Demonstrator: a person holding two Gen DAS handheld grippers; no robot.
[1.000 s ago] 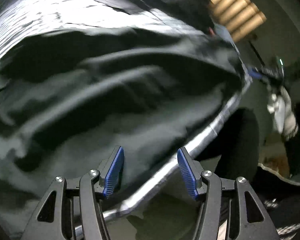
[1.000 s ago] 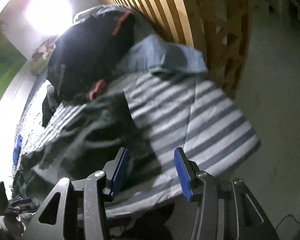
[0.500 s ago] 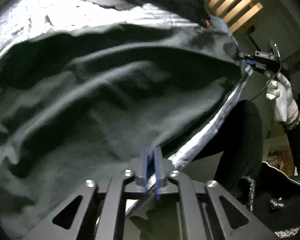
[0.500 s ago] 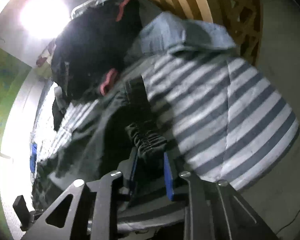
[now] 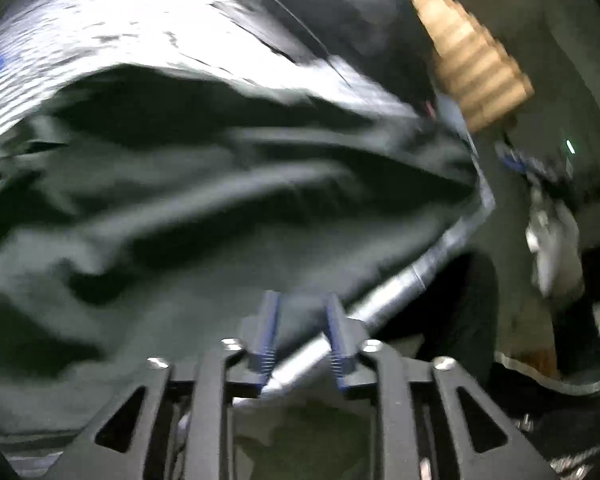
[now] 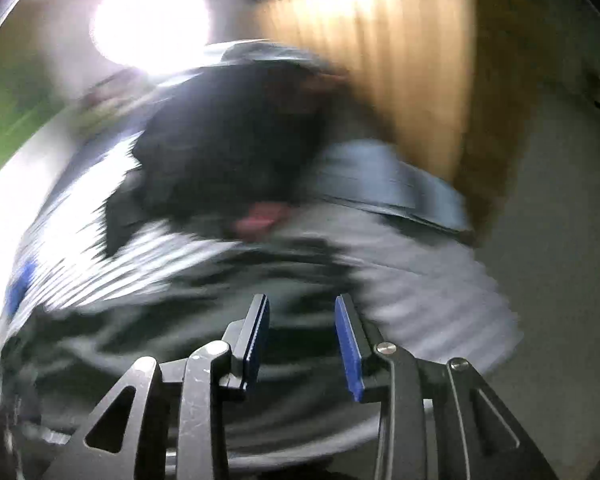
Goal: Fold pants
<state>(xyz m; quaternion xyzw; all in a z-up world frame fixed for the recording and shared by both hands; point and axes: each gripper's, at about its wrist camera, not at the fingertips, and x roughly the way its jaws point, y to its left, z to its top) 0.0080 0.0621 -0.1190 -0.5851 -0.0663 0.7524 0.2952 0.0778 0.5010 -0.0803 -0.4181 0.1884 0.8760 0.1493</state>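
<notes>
The dark green pants (image 5: pixel 220 220) lie crumpled across a striped bed cover (image 5: pixel 140 40). My left gripper (image 5: pixel 301 296) hovers at their near edge. Its jaws are opening, and the blue pads stand apart with the pants' hem and the cover's edge showing between them, not pressed. In the right wrist view everything is blurred. The pants (image 6: pixel 172 320) spread below my right gripper (image 6: pixel 302 300), whose jaws are opening too, with a clear gap and no cloth pinched. A white-gloved hand (image 5: pixel 556 248) shows at the right of the left wrist view.
A black pile of clothes (image 6: pixel 236 152) and a folded blue garment (image 6: pixel 380 180) lie further up the bed, against a wooden slatted headboard (image 6: pixel 380 60). A bright lamp (image 6: pixel 152 20) glares at top left. Grey floor (image 6: pixel 560 240) lies right of the bed. A person's dark leg (image 5: pixel 460 300) stands by the bed edge.
Half a second ago both grippers were shut on the pants' edge; now their pads stand apart. Both views have swung and blurred, and the right gripper has pulled up and away from the gathered waistband.
</notes>
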